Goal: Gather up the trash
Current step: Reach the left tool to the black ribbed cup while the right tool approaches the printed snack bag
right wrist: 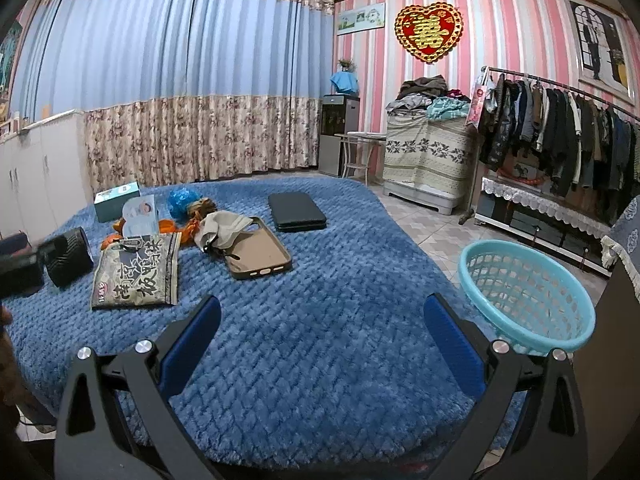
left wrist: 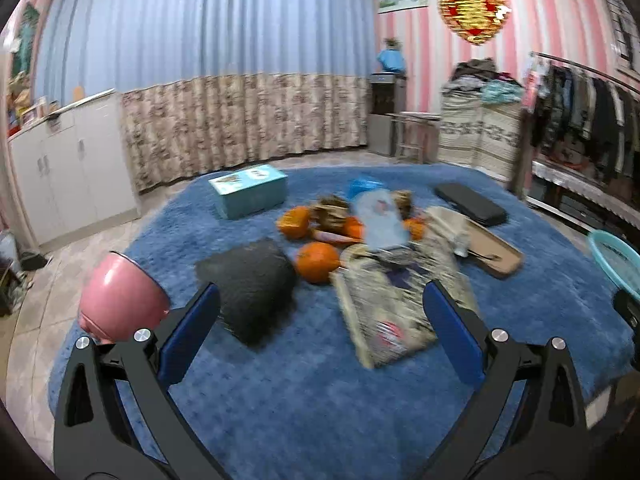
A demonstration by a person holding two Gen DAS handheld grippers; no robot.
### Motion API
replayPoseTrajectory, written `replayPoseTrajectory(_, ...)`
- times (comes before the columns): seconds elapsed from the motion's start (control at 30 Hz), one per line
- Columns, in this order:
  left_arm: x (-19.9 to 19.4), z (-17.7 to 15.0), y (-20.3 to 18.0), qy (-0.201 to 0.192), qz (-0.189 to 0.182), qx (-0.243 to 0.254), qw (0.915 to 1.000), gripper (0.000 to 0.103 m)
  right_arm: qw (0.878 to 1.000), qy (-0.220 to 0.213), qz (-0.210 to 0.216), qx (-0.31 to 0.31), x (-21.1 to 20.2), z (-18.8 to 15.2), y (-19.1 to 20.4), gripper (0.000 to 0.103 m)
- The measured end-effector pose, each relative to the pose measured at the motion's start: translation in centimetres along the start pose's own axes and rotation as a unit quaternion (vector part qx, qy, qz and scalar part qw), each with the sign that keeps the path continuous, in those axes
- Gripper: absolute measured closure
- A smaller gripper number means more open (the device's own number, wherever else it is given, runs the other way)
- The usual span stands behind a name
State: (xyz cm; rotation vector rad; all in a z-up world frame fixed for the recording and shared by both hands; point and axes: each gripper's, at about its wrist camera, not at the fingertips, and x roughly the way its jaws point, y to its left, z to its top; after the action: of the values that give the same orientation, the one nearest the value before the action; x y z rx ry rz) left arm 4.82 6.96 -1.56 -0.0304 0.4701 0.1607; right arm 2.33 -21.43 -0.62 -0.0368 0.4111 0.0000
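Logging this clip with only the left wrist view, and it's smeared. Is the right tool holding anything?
Observer: No. The right tool is open over bare blue blanket and holds nothing.
Operator: What is the turquoise thing cut off at my right edge?
Observer: A slotted turquoise basket. It is empty and sits just past the blanket's right edge.
Operator: And the blurred packet ahead of the left tool?
Observer: A snack bag printed with large Chinese characters. It lies flat and nothing grips it.
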Motion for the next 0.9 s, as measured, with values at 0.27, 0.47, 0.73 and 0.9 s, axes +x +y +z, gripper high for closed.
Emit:
replayPoseTrajectory(0.27, 4.4, 1.0, 2.1, 0.034, 0.043, -0.017, 0.9984, 0.005, 1.000, 0.026, 0.006, -0.014, 1.5, -0.2, 0.8, 0.004)
replayPoseTrajectory(0.47, 6.6, 1.6, 2.4, 0.057, 0.057, -0.028, 0.9964, 0.005, 0.999, 0.040, 0.004, -0.016, 1.8, -0.7, 0.6, 0.004)
replayPoseTrajectory(0.73, 8.2, 1.9, 2.3, 0.072, 0.083, -0.029, 0.9935, 0.005, 0.999, 0.047, 0.004, 0.014, 2.2, -0.5, -0.7, 0.004)
replayPoseTrajectory(0.9, 9.0, 2.2, 2.3, 0.084, 0.095, -0.030, 0.9915, 0.005, 0.998, 0.051, 0.007, 0.028, 2.5, -0.6, -1.2, 0.004)
